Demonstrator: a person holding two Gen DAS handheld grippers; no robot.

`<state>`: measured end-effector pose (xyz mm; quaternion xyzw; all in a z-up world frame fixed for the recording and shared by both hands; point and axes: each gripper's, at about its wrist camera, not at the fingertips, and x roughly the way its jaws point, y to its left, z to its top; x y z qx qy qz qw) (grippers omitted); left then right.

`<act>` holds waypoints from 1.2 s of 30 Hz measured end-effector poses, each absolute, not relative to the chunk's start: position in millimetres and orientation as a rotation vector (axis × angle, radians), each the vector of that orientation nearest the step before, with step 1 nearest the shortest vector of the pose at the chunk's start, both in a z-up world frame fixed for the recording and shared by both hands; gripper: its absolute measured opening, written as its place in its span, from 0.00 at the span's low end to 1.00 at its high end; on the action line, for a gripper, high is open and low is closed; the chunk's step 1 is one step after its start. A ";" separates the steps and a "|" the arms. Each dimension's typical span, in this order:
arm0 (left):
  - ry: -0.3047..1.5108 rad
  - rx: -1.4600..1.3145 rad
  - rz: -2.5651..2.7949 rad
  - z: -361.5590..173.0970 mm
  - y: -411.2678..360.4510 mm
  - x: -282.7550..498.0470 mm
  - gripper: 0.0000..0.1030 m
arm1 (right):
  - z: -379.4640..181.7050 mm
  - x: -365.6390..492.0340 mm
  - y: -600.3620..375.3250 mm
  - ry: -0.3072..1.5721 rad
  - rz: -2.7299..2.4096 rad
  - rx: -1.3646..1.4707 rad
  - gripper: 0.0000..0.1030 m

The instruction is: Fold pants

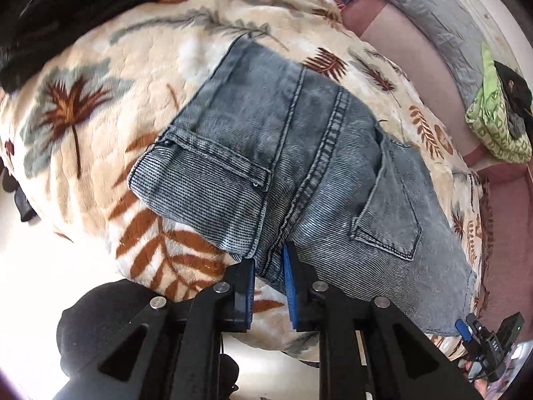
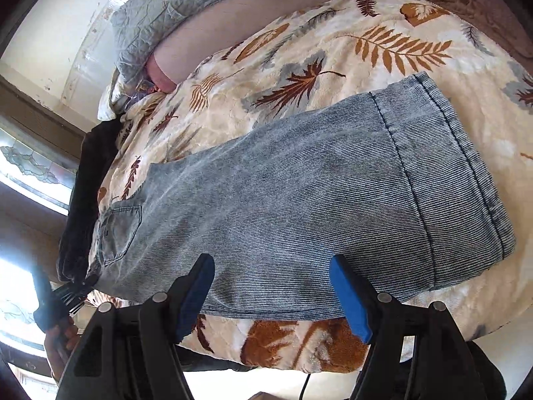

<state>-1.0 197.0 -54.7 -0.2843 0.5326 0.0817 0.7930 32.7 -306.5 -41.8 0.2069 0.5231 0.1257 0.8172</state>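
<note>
Cream plush blanket printed with brown and grey leaves (image 1: 100, 153) covers a bed, and on it lie faded blue striped denim pants (image 1: 299, 153), flat, back pockets up. At the near waist edge, the left gripper (image 1: 269, 266) pinches a fold of the denim between its blue pads. Over the leg portion, the right gripper (image 2: 271, 276) hovers with its fingers spread wide, holding nothing. Beyond the blanket sit a grey quilted pillow (image 2: 173, 10) and a green patterned cloth (image 1: 493, 123); no writing is legible.
</note>
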 end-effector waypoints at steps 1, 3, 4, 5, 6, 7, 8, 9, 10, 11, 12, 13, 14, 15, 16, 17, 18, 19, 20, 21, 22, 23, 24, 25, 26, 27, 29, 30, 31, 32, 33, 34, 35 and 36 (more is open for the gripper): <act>1.142 -0.602 0.169 -53.0 196.6 -2.7 0.23 | -39.7 31.7 -304.7 1.110 0.276 0.435 0.72; 1.110 -0.586 0.186 -41.4 196.5 -8.3 0.35 | -36.2 30.4 -301.3 1.096 0.278 0.418 0.74; 1.083 -0.568 0.203 -32.8 196.8 -12.3 0.42 | -37.0 30.8 -300.1 1.097 0.274 0.407 0.77; 1.044 -0.554 0.222 -23.1 198.6 -19.2 0.43 | -41.1 31.8 -299.1 1.108 0.268 0.397 0.79; 1.001 -0.540 0.245 -12.2 199.7 -26.5 0.44 | -50.2 34.5 -298.0 1.142 0.260 0.382 0.83; 0.951 -0.525 0.272 -0.8 201.3 -34.0 0.45 | -63.9 38.5 -296.2 1.209 0.258 0.364 0.85; 0.905 -0.516 0.294 10.3 202.5 -39.8 0.46 | -68.8 39.1 -294.4 1.230 0.263 0.348 0.85; 0.860 -0.503 0.307 20.9 202.8 -44.6 0.48 | -62.9 37.8 -292.6 1.214 0.262 0.331 0.85; 0.823 -0.481 0.310 30.4 202.2 -46.6 0.51 | -58.0 38.1 -290.8 1.222 0.267 0.323 0.85; 0.793 -0.452 0.301 38.8 198.4 -46.9 0.53 | -52.4 38.5 -291.1 1.213 0.273 0.334 0.85; 0.770 -0.427 0.281 45.1 193.0 -45.2 0.53 | -45.1 37.7 -292.9 1.180 0.270 0.351 0.85; 0.753 -0.403 0.254 49.4 184.9 -40.9 0.54 | -37.7 36.8 -293.4 1.144 0.274 0.359 0.85; 0.751 -0.379 0.221 50.2 176.3 -34.4 0.54 | -33.1 36.3 -292.5 1.126 0.284 0.356 0.85; 0.763 -0.359 0.192 49.1 167.4 -26.2 0.56 | -33.9 37.0 -292.2 1.133 0.287 0.352 0.85; 0.776 -0.338 0.159 44.4 158.8 -16.6 0.59 | -40.4 38.4 -293.0 1.160 0.279 0.348 0.85; 0.793 -0.313 0.136 34.9 150.6 -6.1 0.61 | -52.6 40.5 -296.1 1.209 0.258 0.350 0.85; 0.830 -0.266 0.144 22.9 143.3 3.7 0.68 | -66.9 41.7 -301.0 1.271 0.242 0.379 0.85; 0.898 -0.197 0.164 4.4 136.9 16.9 0.70 | -69.2 40.0 -305.7 1.259 0.259 0.409 0.85; 1.011 -0.139 0.194 -21.5 133.7 30.6 0.70 | -64.6 38.8 -309.5 1.249 0.264 0.429 0.85; 1.107 -0.133 0.216 -43.8 136.2 38.9 0.71 | -59.9 38.5 -312.2 1.255 0.254 0.437 0.85; 1.098 -0.177 0.208 -50.3 141.5 36.7 0.72 | -54.8 38.2 -314.5 1.247 0.244 0.437 0.85; 1.057 -0.201 0.206 -44.3 144.2 31.7 0.72 | -49.7 38.0 -316.4 1.234 0.239 0.435 0.85; 1.054 -0.195 0.202 -37.7 143.4 30.8 0.72 | -44.7 38.3 -318.0 1.225 0.243 0.434 0.85; 1.033 -0.185 0.201 -29.3 141.7 29.8 0.72 | -40.3 39.9 -319.1 1.214 0.256 0.438 0.85; 0.983 -0.172 0.200 -18.6 139.1 28.0 0.72 | -36.0 43.7 -319.8 1.203 0.269 0.443 0.85; 0.942 -0.157 0.195 -8.8 136.1 27.2 0.72 | -32.0 49.9 -319.8 1.191 0.278 0.446 0.85; 0.894 -0.129 0.179 6.5 128.7 31.8 0.72 | -25.2 68.5 -321.2 1.158 0.297 0.476 0.85; 0.880 -0.125 0.170 11.1 126.8 35.9 0.72 | -23.3 79.2 -324.3 1.139 0.315 0.509 0.85; 0.877 -0.124 0.163 13.0 126.1 41.5 0.72 | -22.9 90.7 -328.8 1.122 0.327 0.537 0.85; 0.885 -0.128 0.160 12.6 126.5 47.4 0.72 | -23.8 101.6 -334.4 1.105 0.320 0.549 0.85; 0.901 -0.135 0.158 8.1 127.9 53.9 0.73 | -27.2 112.3 -342.6 1.092 0.286 0.559 0.85; 0.931 -0.140 0.166 -1.3 131.4 61.2 0.74 | -34.5 120.5 -354.7 1.091 0.232 0.579 0.85; 0.990 -0.132 0.199 -17.8 137.6 70.1 0.74 | -47.0 127.2 -370.0 1.107 0.164 0.606 0.85; 1.072 -0.136 0.229 -36.3 143.8 76.2 0.74 | -63.0 130.9 -385.5 1.123 0.126 0.672 0.85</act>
